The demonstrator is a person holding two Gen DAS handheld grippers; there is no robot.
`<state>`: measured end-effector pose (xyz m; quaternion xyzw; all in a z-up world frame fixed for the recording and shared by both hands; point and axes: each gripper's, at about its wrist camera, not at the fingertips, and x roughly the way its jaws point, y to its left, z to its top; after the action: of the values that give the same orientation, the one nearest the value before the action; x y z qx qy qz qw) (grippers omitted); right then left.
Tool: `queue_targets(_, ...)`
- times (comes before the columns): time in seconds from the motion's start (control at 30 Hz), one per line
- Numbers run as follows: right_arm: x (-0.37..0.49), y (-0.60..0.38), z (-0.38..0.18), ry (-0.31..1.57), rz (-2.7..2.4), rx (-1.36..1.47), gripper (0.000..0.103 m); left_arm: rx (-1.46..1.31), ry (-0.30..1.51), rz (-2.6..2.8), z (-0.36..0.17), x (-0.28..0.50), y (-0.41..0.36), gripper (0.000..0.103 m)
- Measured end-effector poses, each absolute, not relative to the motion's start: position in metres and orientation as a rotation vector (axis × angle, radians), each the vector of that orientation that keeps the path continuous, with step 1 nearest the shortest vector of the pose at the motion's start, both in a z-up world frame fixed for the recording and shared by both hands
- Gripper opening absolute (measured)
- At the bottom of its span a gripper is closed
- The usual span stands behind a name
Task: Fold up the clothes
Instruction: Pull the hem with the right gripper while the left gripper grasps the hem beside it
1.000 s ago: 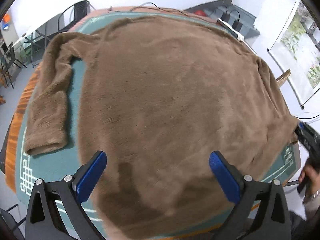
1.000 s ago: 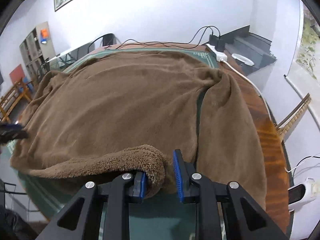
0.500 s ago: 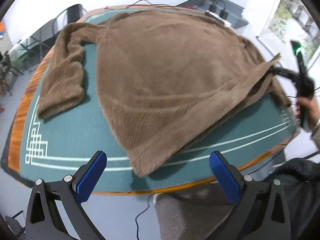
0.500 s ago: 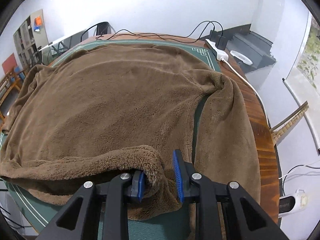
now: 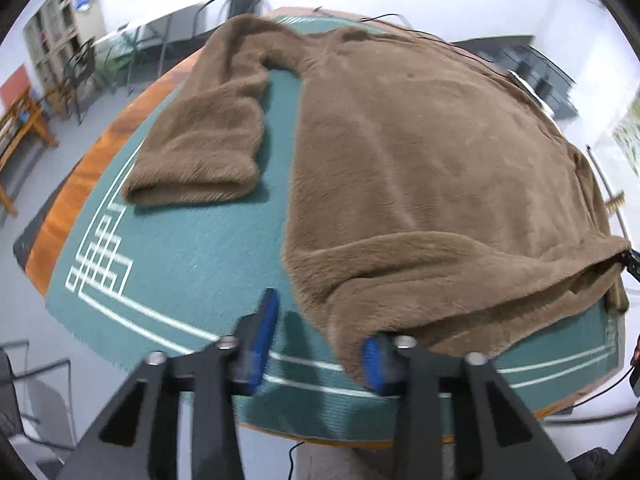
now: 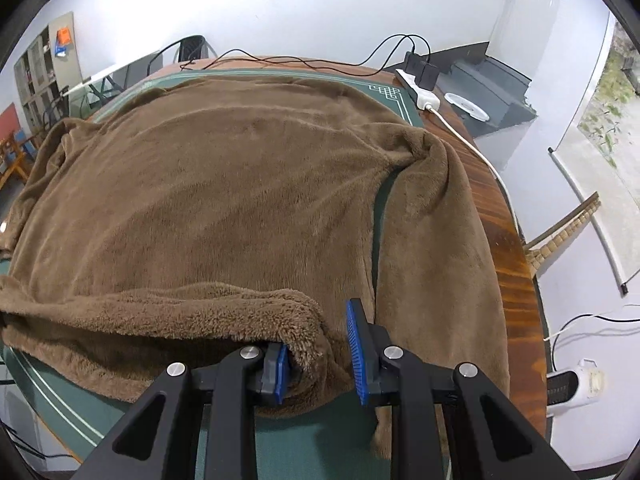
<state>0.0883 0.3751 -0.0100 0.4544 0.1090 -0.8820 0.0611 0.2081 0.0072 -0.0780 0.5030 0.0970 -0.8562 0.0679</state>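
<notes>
Left gripper jaws closing, sweater hem corner just right between them, unpinched; right gripper clamps the other corner

Both the left gripper and the right gripper are built of matte black angular arms with triangular cut-outs, filling the lower part of each frame. Round silver screws mark their pivots. Ridged bright-blue pads line the fingers.
</notes>
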Motion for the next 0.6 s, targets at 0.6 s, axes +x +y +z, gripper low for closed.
queue_targets(0.6, 0.203, 0.367, -0.012, 0.587, -2.511, 1.505, 0.025, 1.535, 0.174, -2.674, -0.033, 0.247, -0.026, 0.032)
